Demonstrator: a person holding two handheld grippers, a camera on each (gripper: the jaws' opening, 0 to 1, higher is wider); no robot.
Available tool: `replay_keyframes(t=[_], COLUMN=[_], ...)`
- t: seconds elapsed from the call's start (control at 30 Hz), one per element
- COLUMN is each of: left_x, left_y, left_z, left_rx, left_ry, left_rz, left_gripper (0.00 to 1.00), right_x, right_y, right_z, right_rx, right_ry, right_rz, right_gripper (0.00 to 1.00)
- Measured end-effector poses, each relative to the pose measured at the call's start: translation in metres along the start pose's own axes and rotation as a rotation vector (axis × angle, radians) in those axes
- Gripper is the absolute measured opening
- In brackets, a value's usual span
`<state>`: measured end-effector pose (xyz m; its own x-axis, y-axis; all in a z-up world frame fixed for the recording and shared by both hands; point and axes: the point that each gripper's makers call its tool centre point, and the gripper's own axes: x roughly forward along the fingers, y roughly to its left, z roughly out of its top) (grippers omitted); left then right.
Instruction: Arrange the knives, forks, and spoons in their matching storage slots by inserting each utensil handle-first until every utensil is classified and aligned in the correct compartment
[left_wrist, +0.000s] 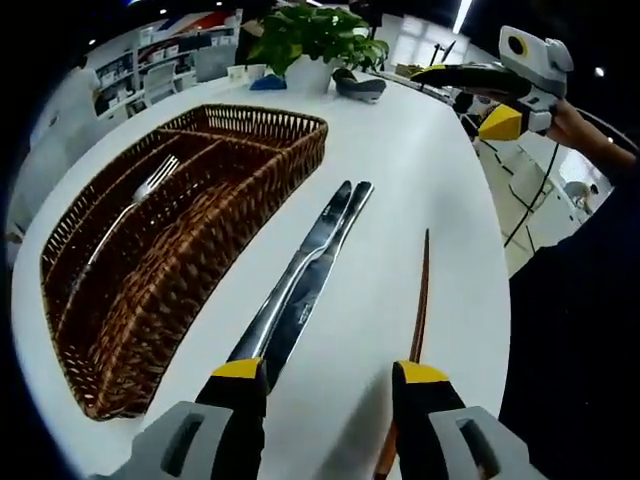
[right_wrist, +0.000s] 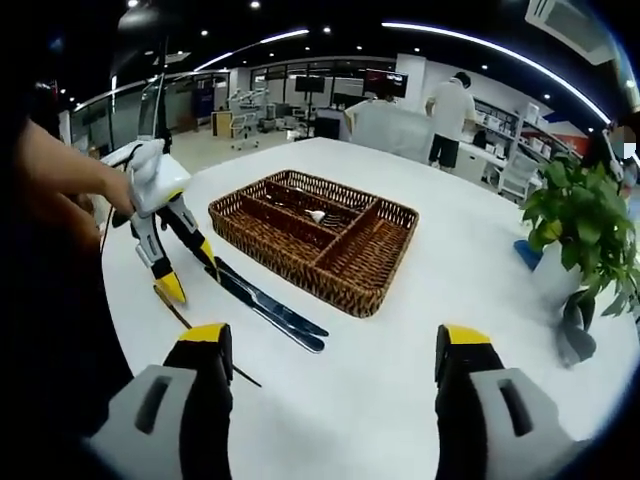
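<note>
Left gripper view: my left gripper (left_wrist: 330, 385) stands wide; two knives (left_wrist: 305, 275) lie lengthwise ahead of its left jaw. My right gripper (right_wrist: 330, 355), farther, stands wide and empty.

White round table (right_wrist: 400, 400) supports all items. Potted green plant (right_wrist: 585, 225) in a white pot (left_wrist: 310, 75) stands near the table's edge; a small blue object (right_wrist: 527, 253) lies beside the pot. Background: person in white shirt (right_wrist: 450, 110) standing at a counter, shelving units (left_wrist: 135, 75), ceiling light strips (right_wrist: 500, 50).
</note>
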<state>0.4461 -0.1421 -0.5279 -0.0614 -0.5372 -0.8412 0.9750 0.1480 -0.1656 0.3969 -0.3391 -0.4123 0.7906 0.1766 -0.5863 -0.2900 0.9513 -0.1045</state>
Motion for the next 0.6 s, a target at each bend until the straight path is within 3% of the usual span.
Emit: replay_keyframes(t=[0.33,0.6], left_x=[0.0043,0.0038], left_y=[0.0045,-0.0035], left_z=[0.0096,0.0058], left_rx=[0.038,0.054], left_ry=[0.021,0.045], left_rz=[-0.002,-0.027], left_gripper=[0.53,0.51], right_x=[-0.0023,-0.0045], right_y=[0.0004,-0.0003], right_z=[-0.002,-0.0055], right_rx=[0.002,0.008], right_ry=[0.001,0.004], right_rz=[0.0,0.0], right_gripper=[0.85,0.84])
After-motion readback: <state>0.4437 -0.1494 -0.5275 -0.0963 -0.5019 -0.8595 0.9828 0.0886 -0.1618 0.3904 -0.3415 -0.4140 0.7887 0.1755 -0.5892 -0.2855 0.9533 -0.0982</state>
